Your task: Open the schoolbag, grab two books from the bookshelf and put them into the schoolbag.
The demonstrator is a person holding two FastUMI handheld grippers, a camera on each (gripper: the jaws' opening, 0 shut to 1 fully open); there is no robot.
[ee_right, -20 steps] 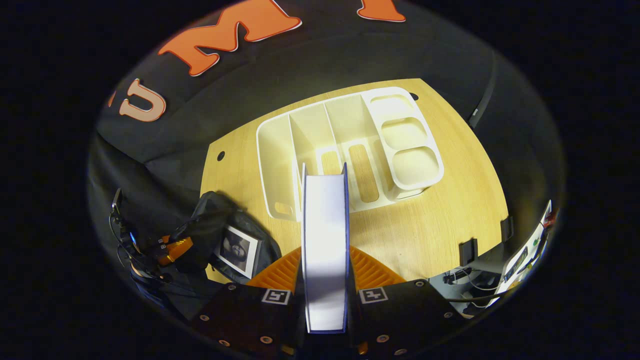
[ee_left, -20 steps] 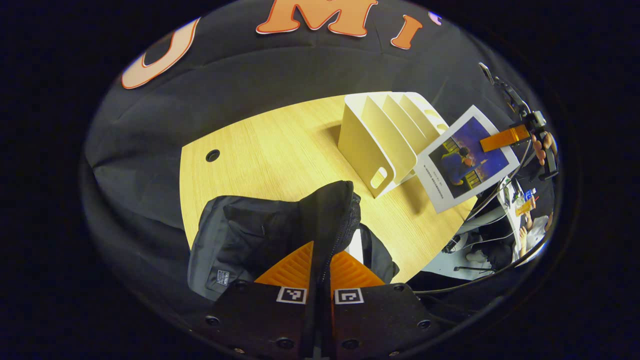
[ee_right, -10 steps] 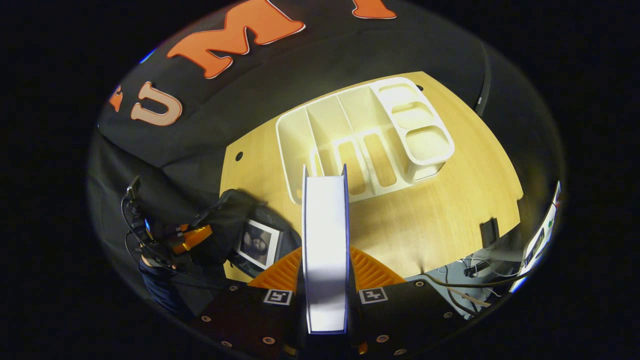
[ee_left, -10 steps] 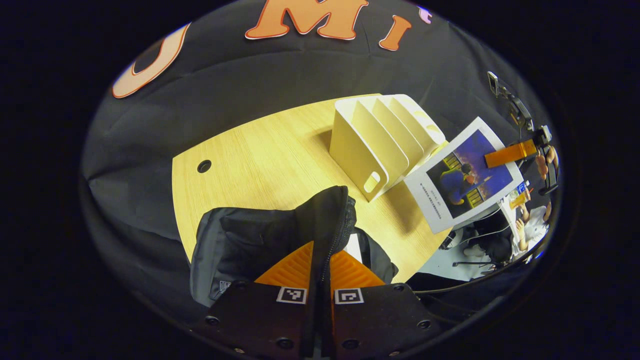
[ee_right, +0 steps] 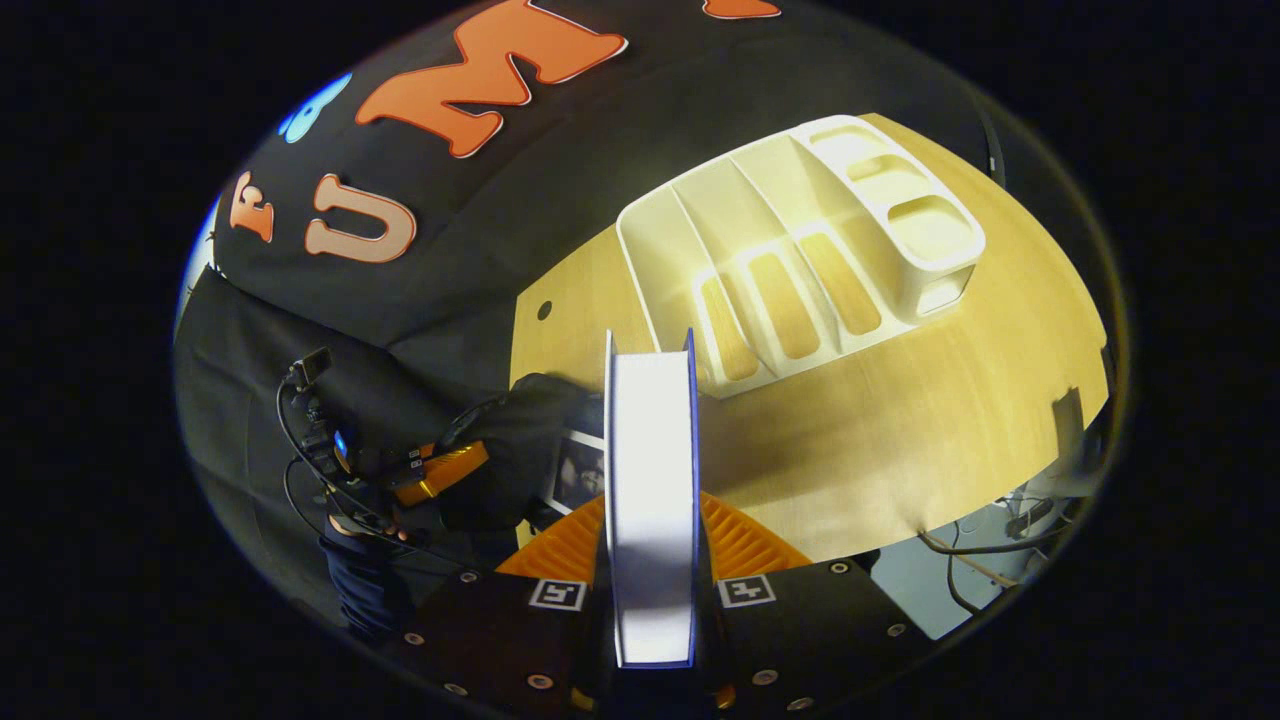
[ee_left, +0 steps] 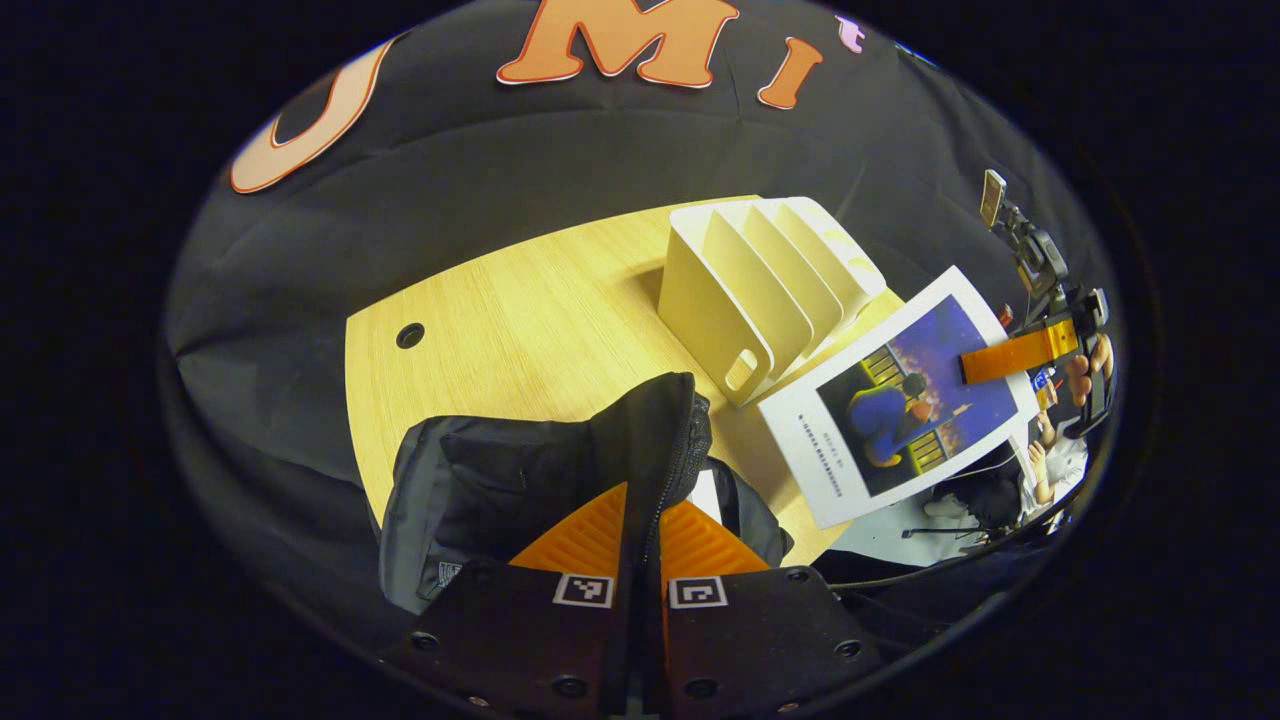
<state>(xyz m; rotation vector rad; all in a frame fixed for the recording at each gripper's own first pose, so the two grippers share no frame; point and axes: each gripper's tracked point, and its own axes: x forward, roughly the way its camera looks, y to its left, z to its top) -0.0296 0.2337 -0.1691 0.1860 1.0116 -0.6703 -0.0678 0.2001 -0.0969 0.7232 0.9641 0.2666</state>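
Between my right gripper (ee_right: pixel 650 560) fingers the thin white-edged book with the blue picture cover (ee_right: pixel 650 470) is clamped, edge toward me, its long axis pointing away. My left gripper (ee_left: pixel 640 530) is closed on the zipper edge of the black fabric schoolbag (ee_left: pixel 520 470), holding the mouth up. The bag lies to the lower left of the held book, so I judge the book must travel left and down. A first book (ee_right: pixel 578 468) lies inside. Farther off on the light wooden table (ee_left: pixel 520 310) stands the empty cream plastic bookshelf (ee_right: pixel 800 270).

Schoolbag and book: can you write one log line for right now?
left claw: shut on schoolbag flap | right claw: shut on book | bookshelf: empty | first book: in bag
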